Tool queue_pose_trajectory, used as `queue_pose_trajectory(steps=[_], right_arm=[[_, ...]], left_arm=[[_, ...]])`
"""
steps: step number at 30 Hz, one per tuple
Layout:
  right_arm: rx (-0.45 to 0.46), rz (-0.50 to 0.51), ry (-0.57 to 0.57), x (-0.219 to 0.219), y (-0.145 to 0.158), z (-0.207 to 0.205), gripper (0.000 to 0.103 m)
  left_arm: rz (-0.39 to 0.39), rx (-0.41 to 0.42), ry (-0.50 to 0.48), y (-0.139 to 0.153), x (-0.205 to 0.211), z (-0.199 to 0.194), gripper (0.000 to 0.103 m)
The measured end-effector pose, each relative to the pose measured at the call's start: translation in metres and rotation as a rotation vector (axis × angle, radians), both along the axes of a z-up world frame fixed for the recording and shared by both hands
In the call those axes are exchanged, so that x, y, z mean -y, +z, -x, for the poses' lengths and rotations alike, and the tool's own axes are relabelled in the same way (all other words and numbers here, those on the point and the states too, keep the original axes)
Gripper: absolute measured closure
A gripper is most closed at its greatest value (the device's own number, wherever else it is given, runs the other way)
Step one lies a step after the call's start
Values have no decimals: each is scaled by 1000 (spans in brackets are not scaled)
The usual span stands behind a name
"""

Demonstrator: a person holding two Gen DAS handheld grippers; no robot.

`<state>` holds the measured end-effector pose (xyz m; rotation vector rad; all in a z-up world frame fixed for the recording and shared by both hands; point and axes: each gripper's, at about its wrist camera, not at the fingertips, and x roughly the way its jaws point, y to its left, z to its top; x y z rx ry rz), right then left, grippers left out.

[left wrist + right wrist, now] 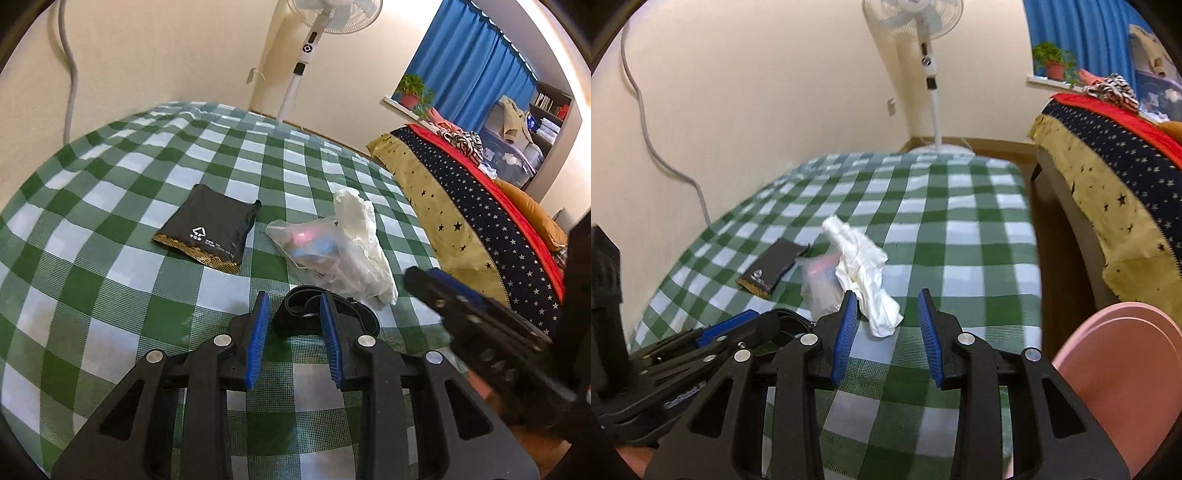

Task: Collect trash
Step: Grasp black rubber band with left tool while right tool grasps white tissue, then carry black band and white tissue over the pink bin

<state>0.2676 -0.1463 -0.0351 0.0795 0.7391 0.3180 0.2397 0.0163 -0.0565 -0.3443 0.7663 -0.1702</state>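
Note:
A crumpled white tissue lies on the green checked tablecloth, leaning on a clear plastic bag with pink and blue contents. My right gripper is open, and the tissue's near end lies between its fingertips without being pressed. A black packet with a gold edge lies left of the bag and the tissue. My left gripper is open just above the cloth, and a black strap loop lies at its tips. The right gripper comes in from the right, blurred.
A pink round bin stands low at the right beside the table. A bed with star-patterned covers lies past the table's right edge. A white standing fan is by the far wall. The left gripper is close on the left.

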Motion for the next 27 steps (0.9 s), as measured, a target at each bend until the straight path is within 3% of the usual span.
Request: queue_pose_trajectory(steps=[5,6,8,11,17,27], right_arm=[[-39,24,8,-7,-9,-7,70],[-50,23,10,-7,-10,-9,78],[-64,19,9,-6,-12,-11,82],[-77,4,13,-4,-14,-13,94],[-53,8,1,-2,-9,-9,98],[2,8,-40,10,13,9,98]], left_arm=[[7,-19,-9,-4,0,-2,75],[7,-21,-11,-4,0,-3,75],[7,-28,-14,-5,1,-3,75],[11,-36,-20,-6,1,-4,85],[-2,-25,-14,-4,1,0,94],[-57,21,8,15,-2,12,95]])
